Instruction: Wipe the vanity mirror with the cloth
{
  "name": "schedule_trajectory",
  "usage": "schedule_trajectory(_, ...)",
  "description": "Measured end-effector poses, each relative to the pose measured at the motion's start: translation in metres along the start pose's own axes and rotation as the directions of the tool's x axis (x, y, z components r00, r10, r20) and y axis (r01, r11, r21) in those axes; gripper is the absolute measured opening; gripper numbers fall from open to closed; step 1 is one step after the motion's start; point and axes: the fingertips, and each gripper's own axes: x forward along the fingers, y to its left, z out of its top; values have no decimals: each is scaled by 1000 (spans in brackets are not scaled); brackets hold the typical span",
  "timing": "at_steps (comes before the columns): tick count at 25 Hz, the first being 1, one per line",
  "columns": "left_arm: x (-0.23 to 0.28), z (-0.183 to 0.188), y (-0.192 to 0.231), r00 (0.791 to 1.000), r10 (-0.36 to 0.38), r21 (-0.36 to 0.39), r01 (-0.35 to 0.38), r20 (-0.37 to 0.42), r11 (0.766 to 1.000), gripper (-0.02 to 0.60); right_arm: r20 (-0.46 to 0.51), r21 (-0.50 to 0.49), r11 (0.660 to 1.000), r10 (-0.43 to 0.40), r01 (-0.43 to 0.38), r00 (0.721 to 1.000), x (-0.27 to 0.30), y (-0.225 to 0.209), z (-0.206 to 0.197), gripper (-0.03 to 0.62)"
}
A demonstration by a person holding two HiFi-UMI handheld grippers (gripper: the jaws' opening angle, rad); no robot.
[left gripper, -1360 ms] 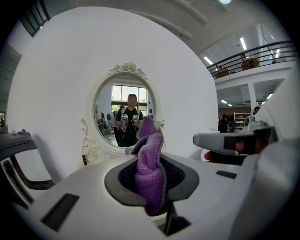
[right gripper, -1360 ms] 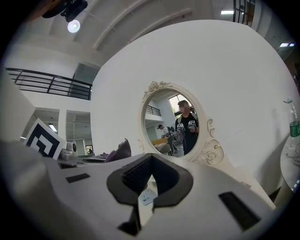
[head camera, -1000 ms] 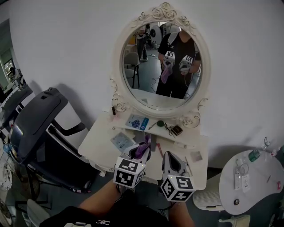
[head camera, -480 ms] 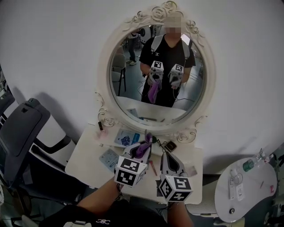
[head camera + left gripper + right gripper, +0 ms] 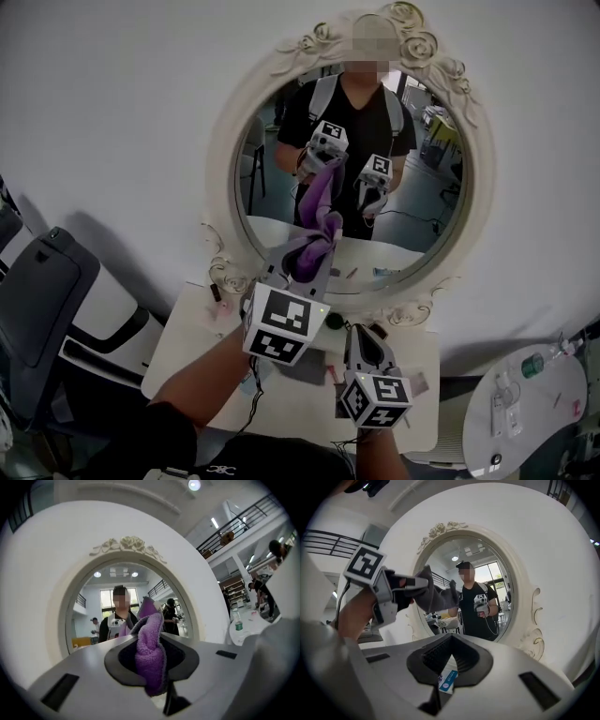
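Lifted since the earlier frame, purple terry cloth [image 5: 315, 249] now sits mid-frame before the lower rim of the oval cream-framed vanity mirror [image 5: 441, 178], pinched in left gripper [image 5: 302, 265] jaws. Right gripper [image 5: 364, 339], lower centre: jaws apart, empty. Step: approach, likely; next, press cloth to glass and sweep.

Seemingly a big lab hall: mezzanine railing [image 5: 243, 522], vanity mirror [image 5: 427, 164].

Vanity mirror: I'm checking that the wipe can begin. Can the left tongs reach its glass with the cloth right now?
Probably yes. The left tongs grip the purple cloth and sit close before the mirror glass, with nothing between them.
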Motion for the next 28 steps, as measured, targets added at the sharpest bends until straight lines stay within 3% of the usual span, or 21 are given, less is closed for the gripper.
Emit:
schedule_trajectory(4, 6, 72, 51, 989, 81, 157, -100, 124, 983, 64, -15, 6, 1000, 9, -9, 1000, 10, 0, -7, 3)
schedule_trajectory(6, 8, 105, 73, 973, 148, 264, -193, 179, 945, 64, -33, 8, 1000, 18, -17, 999, 13, -8, -10, 3)
schedule_trajectory(7, 10, 121, 82, 962, 183, 325, -243, 203, 914, 64, -40, 1, 1000, 19, -19, 999, 14, -13, -10, 3)
schedule_trajectory(9, 15, 148, 91, 942, 234, 443, -321, 242, 837, 64, -40, -16, 1000, 21, -21, 999, 14, -21, -8, 3)
schedule_trajectory(12, 25, 180, 92, 924, 262, 595, -380, 279, 708, 64, -31, -20, 999, 35, -35, 999, 13, -32, -3, 3)
schedule_trajectory(16, 47, 205, 105, 896, 312, 749, -438, 316, 498, 64, -13, 3, 998, 56, -56, 998, 9, -44, 4, 3)
schedule_trajectory(18, 57, 208, 112, 890, 325, 792, -438, 318, 424, 64, -5, 24, 998, 64, -64, 998, 7, -48, 5, 3)
schedule_trajectory(20, 59, 207, 113, 885, 327, 815, -444, 332, 373, 64, -5, 29, 997, 70, -70, 998, 6, -50, 4, 3)
schedule_trajectory(21, 59, 206, 113, 880, 326, 816, -454, 346, 359, 64, -6, 28, 997, 75, -75, 997, 7, -50, 3, 3)
schedule_trajectory(23, 58, 205, 114, 870, 327, 799, -477, 370, 365, 64, -11, 27, 996, 86, -85, 996, 10, -49, 2, 3)
schedule_trajectory(26, 57, 198, 119, 864, 343, 760, -493, 369, 425, 63, -20, 26, 994, 103, -102, 995, 12, -44, -1, 3)
schedule_trajectory(28, 54, 192, 122, 865, 352, 749, -492, 359, 444, 63, -28, 26, 994, 108, -108, 994, 12, -42, -3, 3)
